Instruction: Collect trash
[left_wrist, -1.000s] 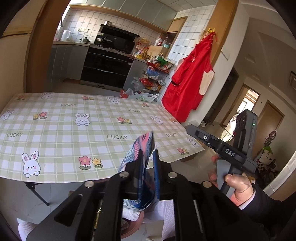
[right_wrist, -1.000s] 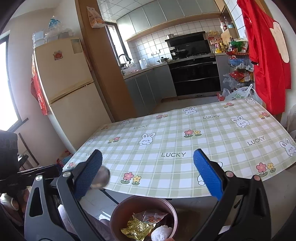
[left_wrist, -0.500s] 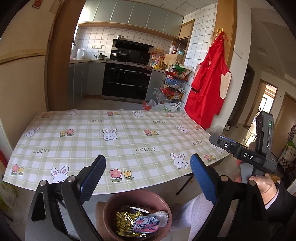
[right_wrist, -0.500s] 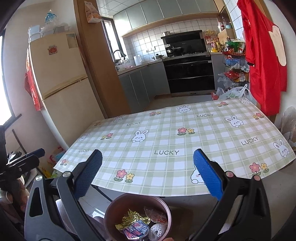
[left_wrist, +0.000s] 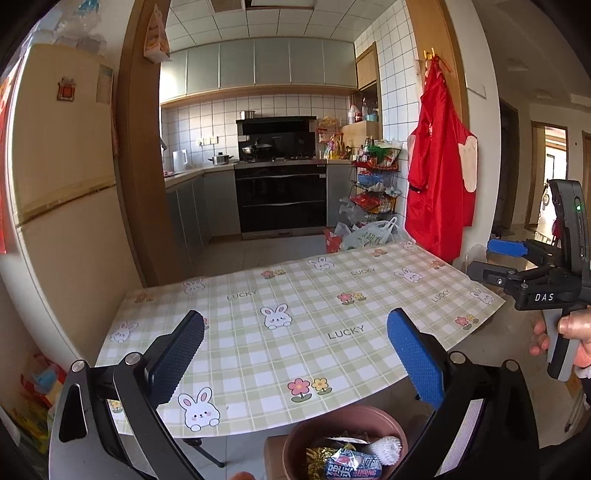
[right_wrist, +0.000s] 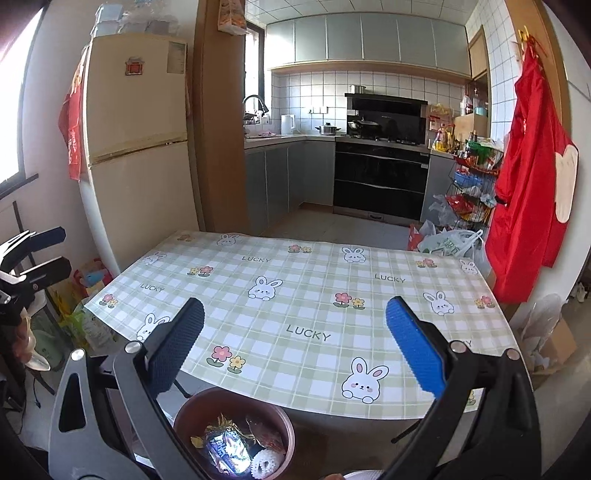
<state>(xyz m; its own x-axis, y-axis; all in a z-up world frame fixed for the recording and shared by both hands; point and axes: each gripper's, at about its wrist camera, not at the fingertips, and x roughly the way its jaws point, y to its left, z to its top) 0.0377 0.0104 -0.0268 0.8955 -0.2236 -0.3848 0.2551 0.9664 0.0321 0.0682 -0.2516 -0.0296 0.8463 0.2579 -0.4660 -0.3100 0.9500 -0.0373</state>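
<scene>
I had both tools above the table (left_wrist: 332, 295): the left hand-held gripper (left_wrist: 295, 362) was opening, nothing between its jaws, and the right hand-held gripper (right_wrist: 295, 354) gaped empty. The trash (right_wrist: 229, 448) lay in the brown bowl (right_wrist: 184, 417) at six o'clock from both, slightly nearer the right.

Left gripper (left_wrist: 295, 354) jaws opening; right gripper (right_wrist: 295, 350) jaws wide.

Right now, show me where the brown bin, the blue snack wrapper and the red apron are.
brown bin (right_wrist: 284, 430): right wrist view, right rim.
blue snack wrapper (left_wrist: 352, 467): left wrist view, printed face.
red apron (left_wrist: 439, 177): left wrist view, chest.
</scene>
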